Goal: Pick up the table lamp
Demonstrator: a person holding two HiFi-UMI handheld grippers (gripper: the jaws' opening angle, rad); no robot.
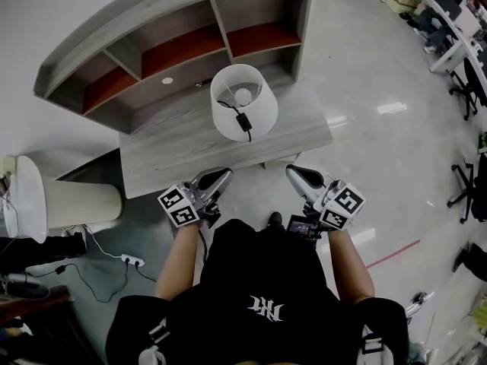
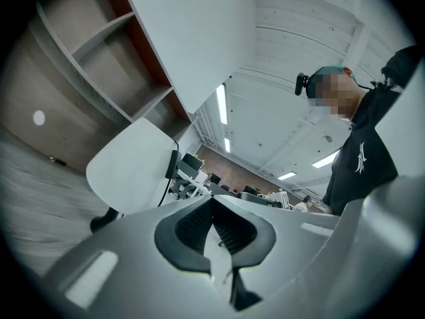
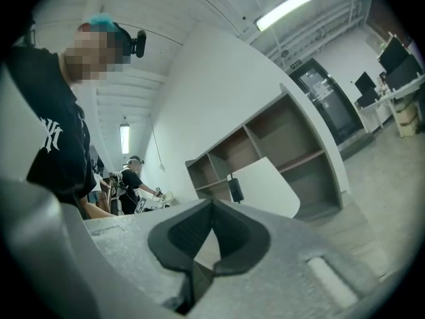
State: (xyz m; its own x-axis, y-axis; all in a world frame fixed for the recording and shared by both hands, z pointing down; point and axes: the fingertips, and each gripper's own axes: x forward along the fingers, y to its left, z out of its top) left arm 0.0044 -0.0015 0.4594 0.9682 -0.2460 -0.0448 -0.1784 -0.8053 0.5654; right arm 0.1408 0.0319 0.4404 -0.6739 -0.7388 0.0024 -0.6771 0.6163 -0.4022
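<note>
A table lamp with a white shade [image 1: 243, 101] stands on the grey wooden desk [image 1: 183, 147], a black switch on its cord hanging over the shade. The same lampshade [image 2: 133, 165] fills the left gripper view, and the lampshade [image 3: 265, 186] sits ahead in the right gripper view. My left gripper [image 1: 221, 176] is shut and empty just short of the desk's near edge, left of the lamp. My right gripper [image 1: 295, 172] is shut and empty too, at the near edge to the lamp's right. Neither touches the lamp.
A grey shelf unit [image 1: 175, 40] with red-brown backs rises behind the desk. A second lamp with a ribbed shade [image 1: 80, 204] lies on the floor at left, beside cables and a power strip [image 1: 131, 261]. Office chairs [image 1: 466, 188] stand at right.
</note>
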